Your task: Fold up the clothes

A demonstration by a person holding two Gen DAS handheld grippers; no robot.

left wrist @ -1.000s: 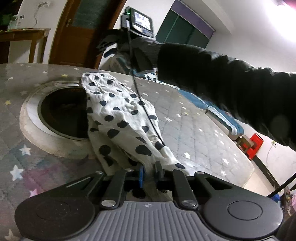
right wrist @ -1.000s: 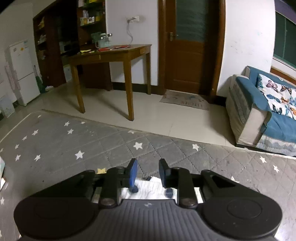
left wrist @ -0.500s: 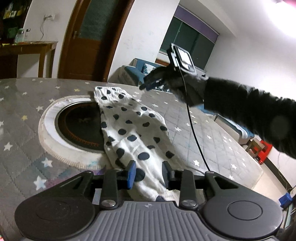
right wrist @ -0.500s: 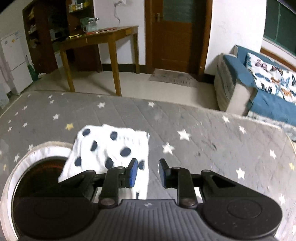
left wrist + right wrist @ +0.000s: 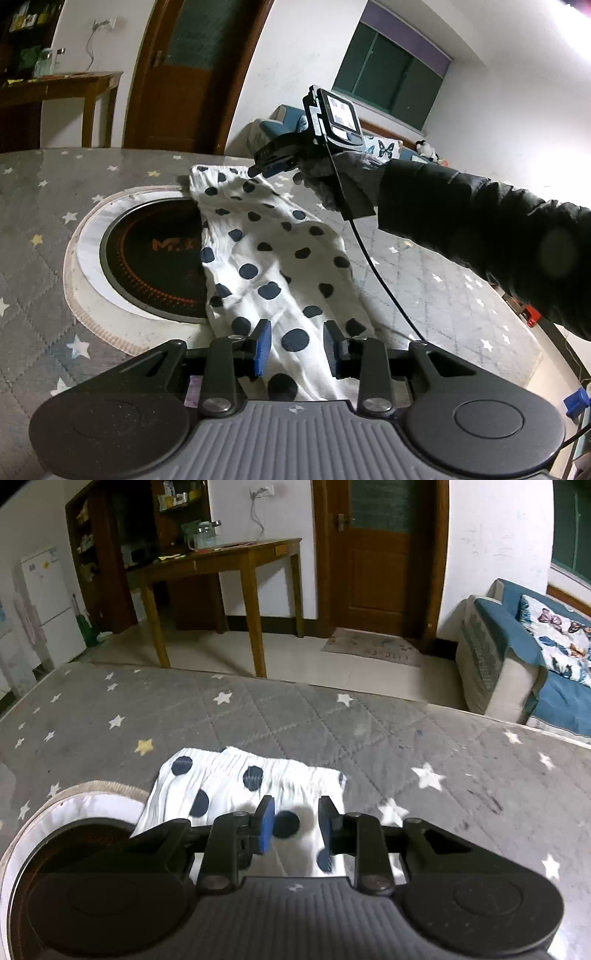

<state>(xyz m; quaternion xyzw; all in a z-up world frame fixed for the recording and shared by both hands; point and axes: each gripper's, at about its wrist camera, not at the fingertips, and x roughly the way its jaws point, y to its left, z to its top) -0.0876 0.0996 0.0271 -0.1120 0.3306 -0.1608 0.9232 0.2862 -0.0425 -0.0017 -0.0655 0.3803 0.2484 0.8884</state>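
1. the step in hand looks like laying a folded garment flat. it is a white cloth with dark dots, lying on a grey star-print cover over the worktop.
2. the garment sits partly over a round black hob set in a white ring; its left edge overlaps the hob's right side.
3. the left gripper hovers at the near end of the garment. its jaws stand apart, released, with cloth seen between them but not pinched.
4. the right gripper is at the far end, held by a gloved hand in a dark sleeve. its jaws also stand apart. dotted cloth shows below the gap, and the pads do not seem to press on it.
5. in the left wrist view the right gripper's tips hang just above the far corner of the garment; contact cannot be told.
6. the garment's long axis runs from the left gripper away toward the right gripper. the band-like gathered end points away, toward the wooden door; the near end is narrower and creased.
7. the next move, as a judgement, calls for a fresh pinch on one end and carrying it over the other, to halve the length.
8. the risk is that loose layers slide apart on lifting, or that the cable trailing over the cloth snags.
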